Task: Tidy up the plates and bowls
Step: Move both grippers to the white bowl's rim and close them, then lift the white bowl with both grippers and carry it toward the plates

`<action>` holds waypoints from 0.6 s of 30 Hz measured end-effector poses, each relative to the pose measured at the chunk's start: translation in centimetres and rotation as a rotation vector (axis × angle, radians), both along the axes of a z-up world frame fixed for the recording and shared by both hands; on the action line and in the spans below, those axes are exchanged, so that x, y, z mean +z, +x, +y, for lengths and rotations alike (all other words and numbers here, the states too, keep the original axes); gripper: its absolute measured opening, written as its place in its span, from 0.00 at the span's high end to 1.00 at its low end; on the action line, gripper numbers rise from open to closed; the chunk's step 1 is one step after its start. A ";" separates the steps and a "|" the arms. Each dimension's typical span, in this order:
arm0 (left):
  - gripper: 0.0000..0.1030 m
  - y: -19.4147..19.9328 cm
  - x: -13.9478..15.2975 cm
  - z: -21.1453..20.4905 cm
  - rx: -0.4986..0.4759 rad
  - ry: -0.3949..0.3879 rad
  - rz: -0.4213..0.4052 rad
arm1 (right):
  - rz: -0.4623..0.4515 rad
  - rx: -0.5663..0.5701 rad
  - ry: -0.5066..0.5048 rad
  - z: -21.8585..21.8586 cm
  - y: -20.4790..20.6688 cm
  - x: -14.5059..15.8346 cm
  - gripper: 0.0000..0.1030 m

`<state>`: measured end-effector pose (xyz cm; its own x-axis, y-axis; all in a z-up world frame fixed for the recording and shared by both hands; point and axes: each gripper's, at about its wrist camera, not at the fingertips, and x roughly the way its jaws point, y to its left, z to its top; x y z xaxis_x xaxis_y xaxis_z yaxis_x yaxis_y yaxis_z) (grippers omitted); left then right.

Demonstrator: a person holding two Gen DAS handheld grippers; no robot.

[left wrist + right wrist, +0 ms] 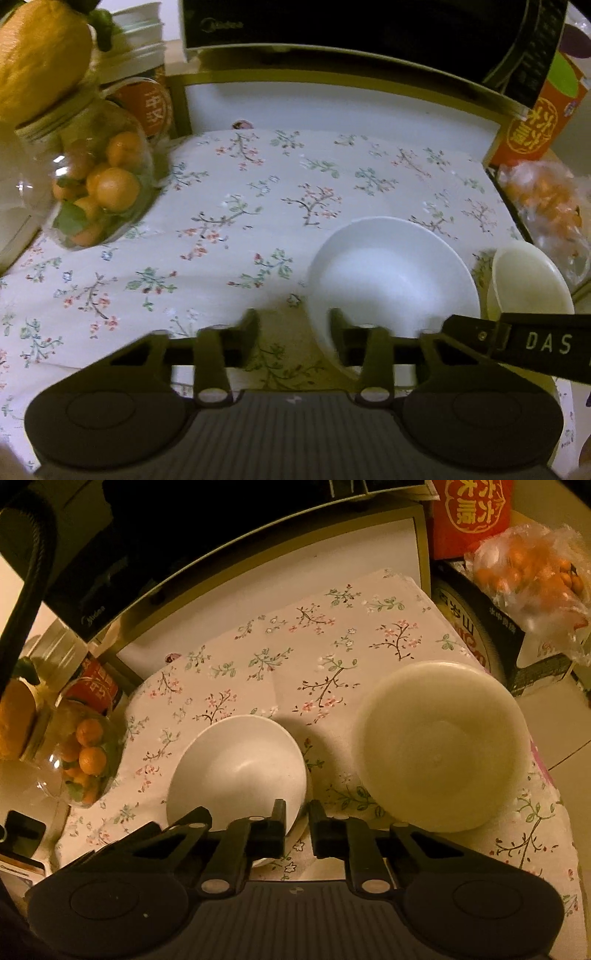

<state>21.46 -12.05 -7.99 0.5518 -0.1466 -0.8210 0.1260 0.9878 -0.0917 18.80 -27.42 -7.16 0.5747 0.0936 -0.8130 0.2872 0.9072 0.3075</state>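
A white bowl (391, 273) (236, 764) sits upright on the floral tablecloth (221, 229). My left gripper (293, 325) straddles its near left rim. One finger is inside the bowl, and cloth shows between the other finger and the wall, so it stands open. My right gripper (298, 814) is shut on the bowl's near right rim, and its dark side (517, 339) enters the left wrist view from the right. A cream bowl (528, 280) (439, 746) stands just right of the white one, apart from it.
A glass jar of small oranges (96, 192) (81, 760) stands at the left. A dark microwave (332, 22) on a shelf frame spans the back. A red box (535, 122) (469, 517), a round tin (469, 627) and a plastic bag of oranges (546, 206) (535, 576) crowd the right.
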 end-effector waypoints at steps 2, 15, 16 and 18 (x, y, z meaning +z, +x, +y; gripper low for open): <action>0.87 0.0 -0.1 0.1 -0.003 -0.017 0.012 | -0.004 0.009 -0.003 0.2 -0.1 0.1 0.91; 0.94 -1.3 2.9 0.8 -0.003 -0.022 -0.079 | -0.051 0.063 -0.038 1.2 -1.2 1.8 0.93; 0.94 -1.4 3.1 0.8 -0.004 -0.025 -0.085 | -0.058 0.065 -0.039 1.2 -1.4 2.0 0.93; 0.94 -1.7 3.6 0.9 -0.010 -0.029 -0.098 | -0.072 0.068 -0.033 1.0 -1.9 2.5 0.93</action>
